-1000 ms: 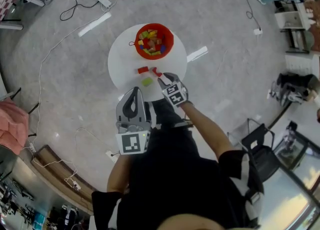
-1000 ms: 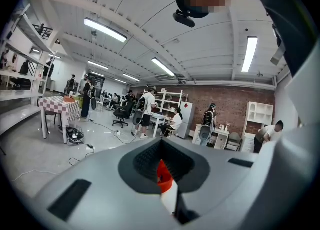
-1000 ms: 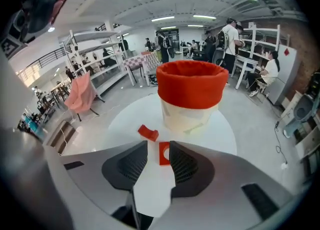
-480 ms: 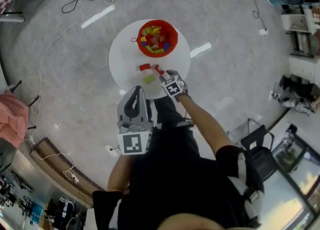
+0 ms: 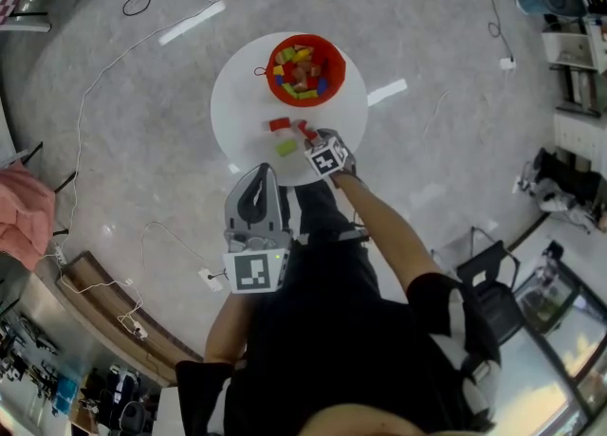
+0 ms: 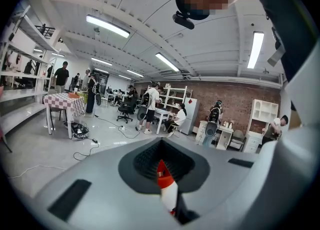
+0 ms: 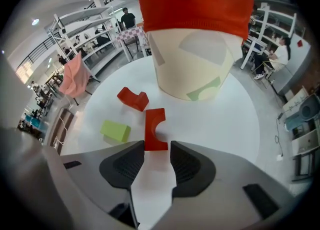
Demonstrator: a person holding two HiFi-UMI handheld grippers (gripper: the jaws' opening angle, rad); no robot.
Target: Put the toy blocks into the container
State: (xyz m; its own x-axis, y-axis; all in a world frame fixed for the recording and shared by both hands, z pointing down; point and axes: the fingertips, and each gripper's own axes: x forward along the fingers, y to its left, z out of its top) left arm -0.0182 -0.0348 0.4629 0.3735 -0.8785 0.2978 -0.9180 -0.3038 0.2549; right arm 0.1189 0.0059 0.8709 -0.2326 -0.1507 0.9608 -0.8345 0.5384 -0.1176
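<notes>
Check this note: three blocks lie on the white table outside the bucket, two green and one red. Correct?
No, the colours are swapped: two red blocks and one green block lie on the white table outside the bucket. The right gripper view shows it.

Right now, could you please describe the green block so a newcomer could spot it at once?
On the round white table, three blocks lie loose on the person's side of the red-rimmed container. The green block lies apart from two red blocks: the only green one, a plain brick with no notch.
</notes>
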